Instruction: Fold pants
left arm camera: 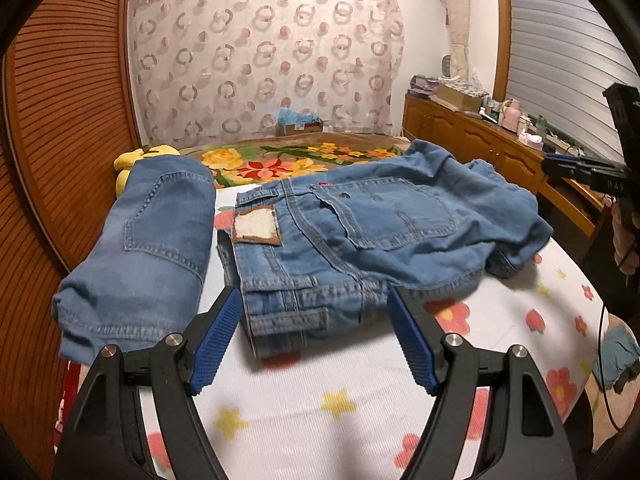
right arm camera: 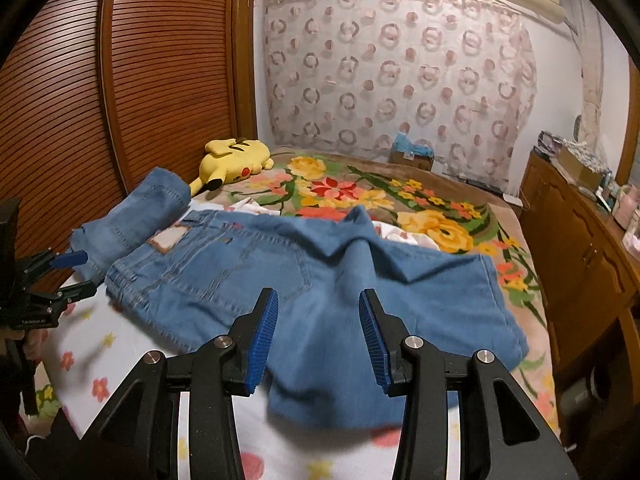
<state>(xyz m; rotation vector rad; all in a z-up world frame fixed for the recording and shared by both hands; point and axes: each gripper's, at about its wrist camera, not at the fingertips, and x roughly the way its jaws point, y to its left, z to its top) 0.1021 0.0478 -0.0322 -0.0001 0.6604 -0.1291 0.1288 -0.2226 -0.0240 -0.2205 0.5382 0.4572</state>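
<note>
Though seen from two sides, same layout in both views. Nearest, at 6 o'clock in the left wrist view: left gripper, blue ribbed pads set wide apart, gripping nothing, tips just short of the waistband; cannot tell whether touching the cloth. Nearest in the right wrist view: right gripper, pads at a moderate gap, closed on nothing, denim visible past the gap but not pinched.

Just beyond, toward 12 o'clock: pants, mid-blue denim, lying back side up on the white flowered sheet. Waistband with belt loops and a brown patch with a pale centre at the 9 o'clock end, back pocket uppermost. Legs running off toward 3 o'clock, rumpled and bunched, with a raised crease across the middle in the right wrist view; hem end hanging near the sheet's edge.

At 10 o'clock, beside the waistband: second pair of jeans, folded into a compact block.

Farther, at 12 o'clock: floral blanket, bright yellow and red blooms. At 11 o'clock in the right wrist view: yellow plush toy lying on that blanket beside the slatted wooden doors. Farthest: ring-patterned curtain. At 2 o'clock: cluttered wooden dresser.
</note>
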